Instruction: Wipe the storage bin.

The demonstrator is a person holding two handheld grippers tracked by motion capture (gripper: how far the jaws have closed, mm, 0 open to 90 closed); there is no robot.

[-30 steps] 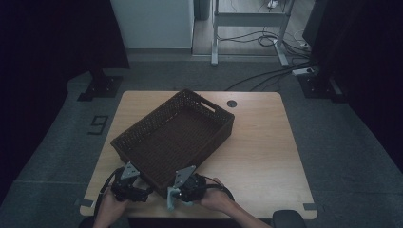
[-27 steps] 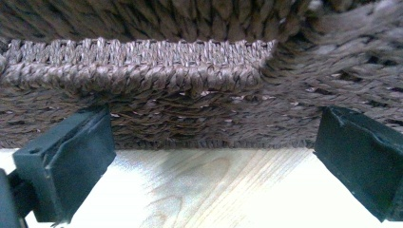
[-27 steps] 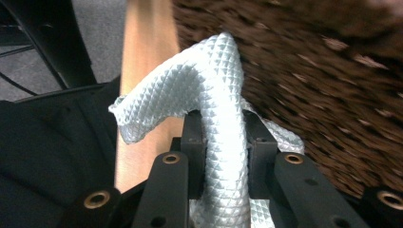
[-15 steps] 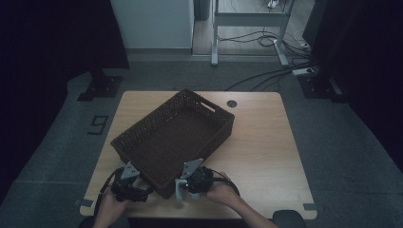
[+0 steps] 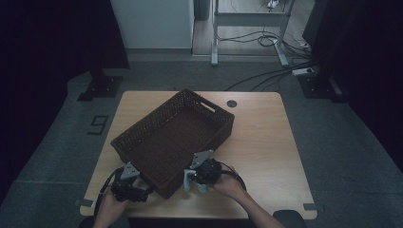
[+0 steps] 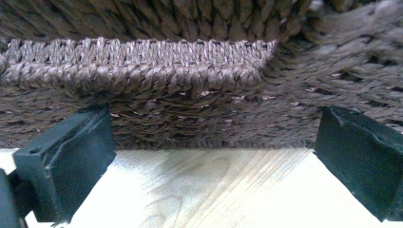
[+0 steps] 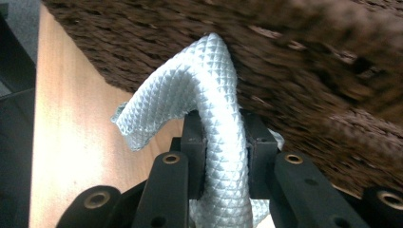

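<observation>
A dark brown woven basket (image 5: 176, 137) lies at an angle on the wooden table (image 5: 266, 137). My right gripper (image 5: 191, 179) is at the basket's near right wall, shut on a folded pale blue-white quilted cloth (image 7: 209, 104) that arches up out of the jaws against the weave (image 7: 304, 80). The cloth (image 5: 186, 181) hangs pale below the gripper in the high view. My left gripper (image 5: 142, 190) rests on the table at the basket's near corner. It is open; its black pads (image 6: 71, 156) stand wide apart before the basket wall (image 6: 190, 114), with nothing between them.
The table's right half (image 5: 266, 156) is bare wood with a small round cable hole (image 5: 232, 103) near the far edge. Dark floor surrounds the table, with a metal frame (image 5: 247, 19) and cables beyond. The person's hands (image 5: 228, 187) come in at the near edge.
My right gripper has moved to the right along the basket's near side, carrying the cloth. The left gripper has stayed put.
</observation>
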